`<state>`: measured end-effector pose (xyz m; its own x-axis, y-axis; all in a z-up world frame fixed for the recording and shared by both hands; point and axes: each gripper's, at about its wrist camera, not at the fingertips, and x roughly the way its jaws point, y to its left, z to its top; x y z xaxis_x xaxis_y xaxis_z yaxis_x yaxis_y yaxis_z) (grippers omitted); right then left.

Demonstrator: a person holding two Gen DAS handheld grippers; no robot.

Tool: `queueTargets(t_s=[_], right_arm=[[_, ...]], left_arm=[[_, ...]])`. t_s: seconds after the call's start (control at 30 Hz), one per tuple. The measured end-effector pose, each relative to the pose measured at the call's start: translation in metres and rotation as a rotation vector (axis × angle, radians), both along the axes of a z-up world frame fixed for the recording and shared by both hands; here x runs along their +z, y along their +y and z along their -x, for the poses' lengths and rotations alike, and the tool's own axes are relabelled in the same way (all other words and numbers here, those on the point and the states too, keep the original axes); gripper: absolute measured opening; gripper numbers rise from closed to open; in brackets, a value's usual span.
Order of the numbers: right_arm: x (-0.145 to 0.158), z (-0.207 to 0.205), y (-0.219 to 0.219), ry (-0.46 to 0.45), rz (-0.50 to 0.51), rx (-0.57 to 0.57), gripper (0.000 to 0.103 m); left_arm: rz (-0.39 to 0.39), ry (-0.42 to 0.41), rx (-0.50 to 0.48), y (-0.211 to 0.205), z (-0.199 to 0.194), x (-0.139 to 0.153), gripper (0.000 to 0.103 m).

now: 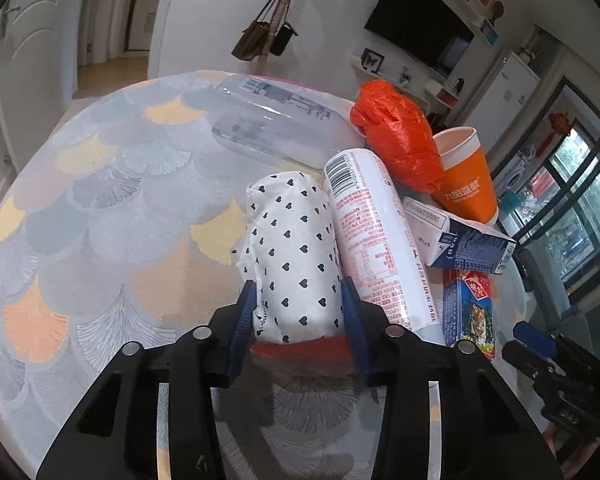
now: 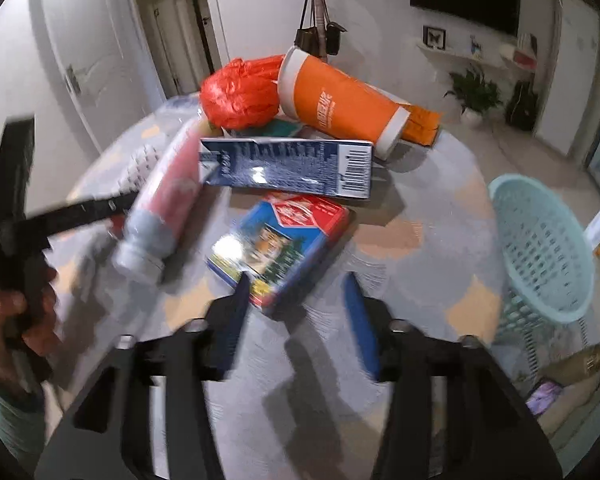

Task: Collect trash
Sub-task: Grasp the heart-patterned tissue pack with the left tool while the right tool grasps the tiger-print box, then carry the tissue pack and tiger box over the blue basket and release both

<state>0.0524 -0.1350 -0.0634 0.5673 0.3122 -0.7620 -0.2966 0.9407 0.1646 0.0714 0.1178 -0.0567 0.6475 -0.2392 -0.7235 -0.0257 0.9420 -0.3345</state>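
My left gripper (image 1: 299, 300) is shut on a white packet with black hearts (image 1: 290, 248), gripped at its near end above the round table (image 1: 100, 208). A white and pink bottle (image 1: 376, 236) lies right beside the packet. My right gripper (image 2: 296, 292) is open and empty, with a blue and red box (image 2: 280, 240) lying just ahead between its fingers. Beyond it lie a dark blue carton (image 2: 288, 168), an orange cup (image 2: 340, 108) on its side and a crumpled orange plastic bag (image 2: 240, 96). The right wrist view is blurred.
A clear plastic bottle (image 1: 276, 116) lies at the far side of the table. A light green mesh basket (image 2: 540, 240) stands off the table's right edge. The left gripper and the hand holding it (image 2: 16, 272) show at the left of the right wrist view.
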Motion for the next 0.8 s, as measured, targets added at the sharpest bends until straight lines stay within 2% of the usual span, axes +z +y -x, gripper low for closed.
queueTargets(t_s=[0.03,0.07,0.13,0.23,0.33,0.43,0.53,0.6,0.8], right_arm=[[0.0,-0.002,0.001,0.012,-0.023,-0.01,0.077],[-0.001,-0.006,0.005,0.026,-0.041,-0.018,0.078],[-0.008,-0.017,0.014,0.081,-0.082,-0.038,0.078],[-0.018,-0.034,0.032,0.14,-0.093,-0.127,0.078],[-0.018,-0.043,0.046,0.115,-0.048,-0.196,0.078],[-0.021,-0.047,0.059,0.103,0.015,-0.216,0.078],[-0.022,-0.04,0.071,0.064,0.092,-0.179,0.069],[-0.021,-0.032,0.073,0.056,0.097,-0.132,0.065],[0.0,0.0,0.058,-0.006,0.023,-0.014,0.06]], left_arm=[[0.005,-0.004,0.003,0.001,0.001,0.001,0.037],[0.01,-0.008,0.005,0.002,0.002,0.001,0.037],[0.022,-0.014,0.006,0.007,0.005,0.003,0.029],[0.026,-0.029,0.013,0.013,0.009,0.008,0.027],[0.025,-0.045,0.013,0.017,0.012,0.014,0.025],[0.036,-0.065,0.005,0.017,0.014,0.02,0.023],[0.033,-0.088,-0.004,0.014,0.017,0.028,0.023],[0.033,-0.101,-0.011,0.011,0.017,0.033,0.023],[0.023,-0.154,-0.056,-0.01,0.023,0.053,0.023]])
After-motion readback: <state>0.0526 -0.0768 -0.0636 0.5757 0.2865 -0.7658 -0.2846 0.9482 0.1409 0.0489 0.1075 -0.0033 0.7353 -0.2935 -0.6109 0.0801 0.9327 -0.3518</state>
